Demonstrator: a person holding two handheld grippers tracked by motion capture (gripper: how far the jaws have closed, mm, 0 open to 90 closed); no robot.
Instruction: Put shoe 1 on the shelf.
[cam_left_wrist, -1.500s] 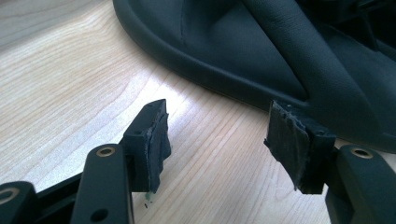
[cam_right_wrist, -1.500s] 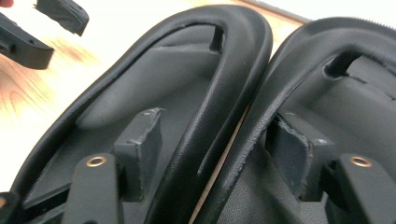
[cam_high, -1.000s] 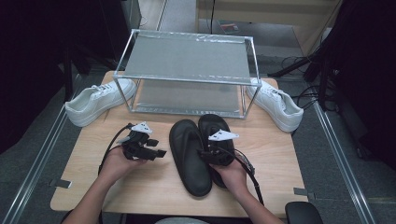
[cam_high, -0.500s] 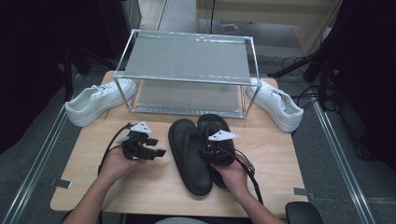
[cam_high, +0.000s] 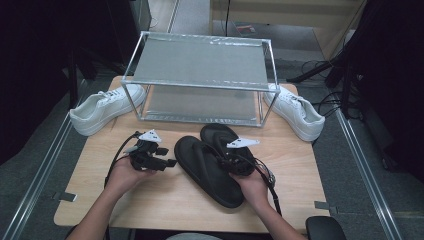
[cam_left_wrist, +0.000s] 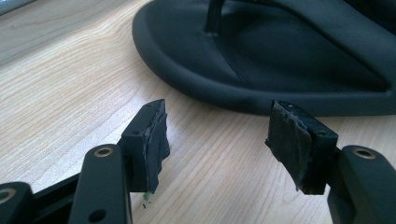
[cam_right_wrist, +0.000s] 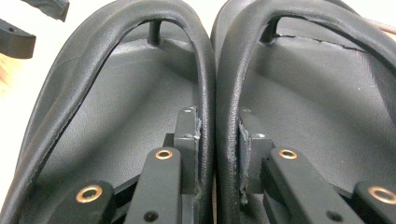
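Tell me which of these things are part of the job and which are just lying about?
In use:
- black flip-flops, their inner straps pinched together
- right gripper, its jaws just closing on those straps
- left gripper, open beside them

Lying about:
- two white sneakers
- metal rack

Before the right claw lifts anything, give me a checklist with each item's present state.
1. Right claw pinches the two inner straps of both black flip-flops: ok; its jaws have just been closing on them.
2. Both flip-flops lie side by side on the table: ok.
3. Left claw open, holding nothing, clear of the sandal's edge: ok.
4. Metal shoe rack shelves free: ok.
5. White sneakers stand clear at the rack's sides: ok.
6. Grip firm enough to lift: cannot tell.
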